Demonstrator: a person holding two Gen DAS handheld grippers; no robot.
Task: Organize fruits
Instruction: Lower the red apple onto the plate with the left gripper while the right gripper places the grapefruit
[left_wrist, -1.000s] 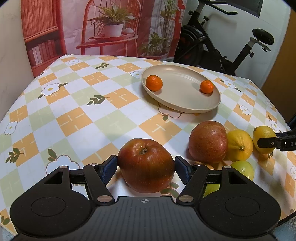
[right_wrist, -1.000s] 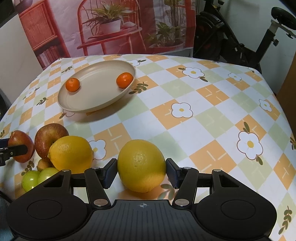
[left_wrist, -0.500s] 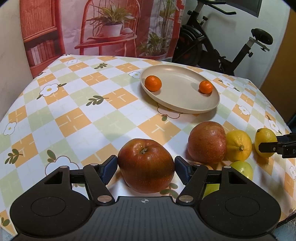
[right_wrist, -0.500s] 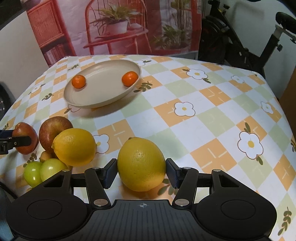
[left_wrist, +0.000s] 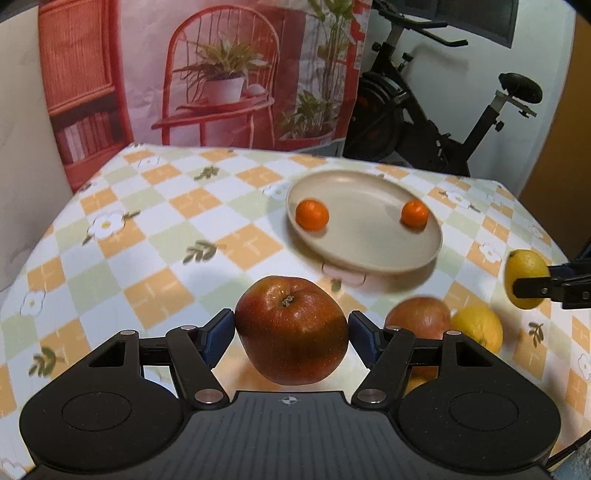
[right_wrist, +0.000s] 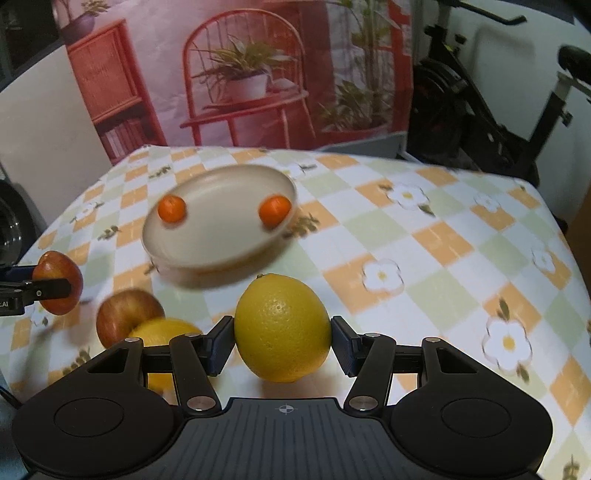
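Dim warm light, motion blur, fisheye-bent edges; soft shadows

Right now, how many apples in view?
2. One red apple is clamped in the left hand-held gripper; the other apple sits on the tablecloth beside a lemon. More may be hidden behind the gripper bodies.

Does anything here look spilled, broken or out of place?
Nothing stands out. The left gripper holds a red apple, the right gripper a yellow lemon. Two small orange mandarins sit in the beige round plate, upright on the table.
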